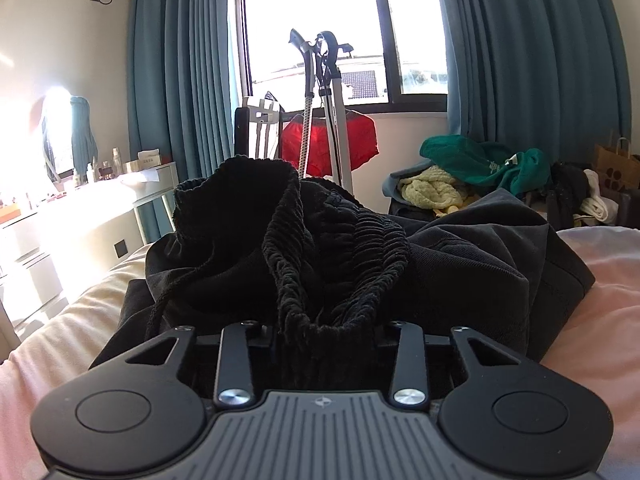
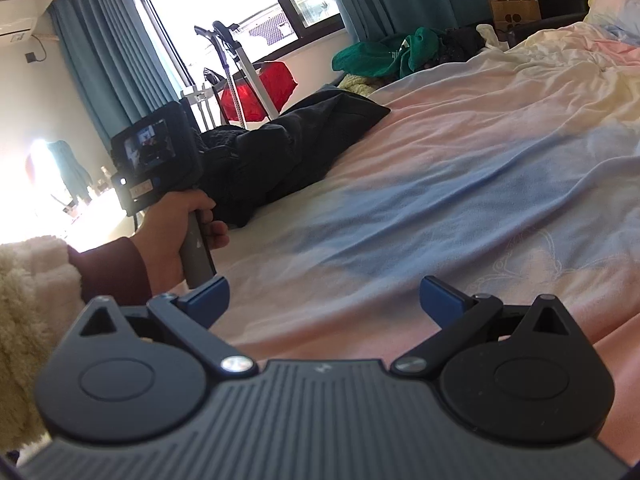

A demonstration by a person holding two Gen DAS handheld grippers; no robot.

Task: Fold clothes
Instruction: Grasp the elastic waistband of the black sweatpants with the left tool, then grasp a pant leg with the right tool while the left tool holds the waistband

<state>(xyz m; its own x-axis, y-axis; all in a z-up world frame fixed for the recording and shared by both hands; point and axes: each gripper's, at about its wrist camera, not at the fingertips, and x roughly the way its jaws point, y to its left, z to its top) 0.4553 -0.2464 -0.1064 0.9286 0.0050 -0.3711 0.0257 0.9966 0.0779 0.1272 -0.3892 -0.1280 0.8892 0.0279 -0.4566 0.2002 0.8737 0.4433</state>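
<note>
While the bed [image 2: 460, 168] carries the black trousers [image 1: 360, 248] bunched near its edge, left claw [image 1: 326, 334] is clamped on their ribbed waistband [image 1: 340, 236]; right claw [image 2: 323, 300] hangs spread wide, holding nothing.

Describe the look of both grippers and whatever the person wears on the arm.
The right gripper has a ribbed grey base, black round-ended linkage arms, silver pivot screws and blue fingertips. The left gripper shares that base and black linkage. The left hand shows a maroon cuff under a fluffy cream sleeve.
</note>
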